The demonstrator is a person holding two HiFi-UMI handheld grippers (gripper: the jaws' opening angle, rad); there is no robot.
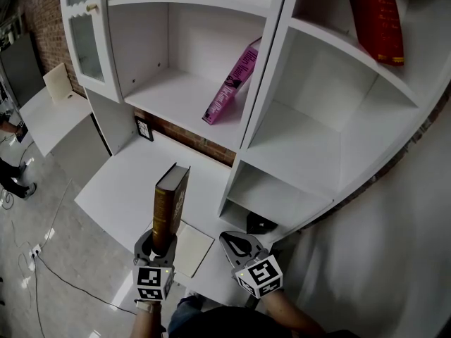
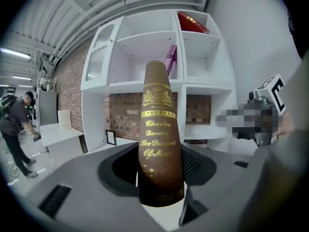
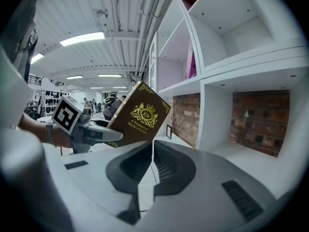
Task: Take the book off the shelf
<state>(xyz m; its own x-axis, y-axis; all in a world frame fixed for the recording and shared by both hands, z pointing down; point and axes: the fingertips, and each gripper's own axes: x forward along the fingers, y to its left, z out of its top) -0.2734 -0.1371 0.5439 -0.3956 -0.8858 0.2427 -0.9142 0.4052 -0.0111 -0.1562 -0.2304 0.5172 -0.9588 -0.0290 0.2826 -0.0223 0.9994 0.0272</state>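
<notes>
Left gripper view looks straight up the spine of the brown book (image 2: 159,129), gilt lettering facing the camera. The left gripper (image 2: 161,178) is clamped on the book's lower end, one jaw against each cover. Taking it low and by the covers, I'd guess, lets it stand upright and keeps the pages from fanning out. Just to its right the right gripper (image 3: 152,163) has its jaws pressed together on nothing. It looks parked beside the load, out of the way. Both hands sit close in front of the person, side by side, the tools reaching forward and dipping only slightly. Under them a pale pad (image 1: 192,248) lies on the white desk ledge (image 1: 127,182), and the book stands nearly vertical above that ledge, well apart from the white shelf unit (image 1: 266,69). To my eye that means the taking-off is already done. Farther back, a pink book (image 1: 231,83) leans against the right wall of its compartment. A red book (image 1: 377,16) leans in the top right one.
</notes>
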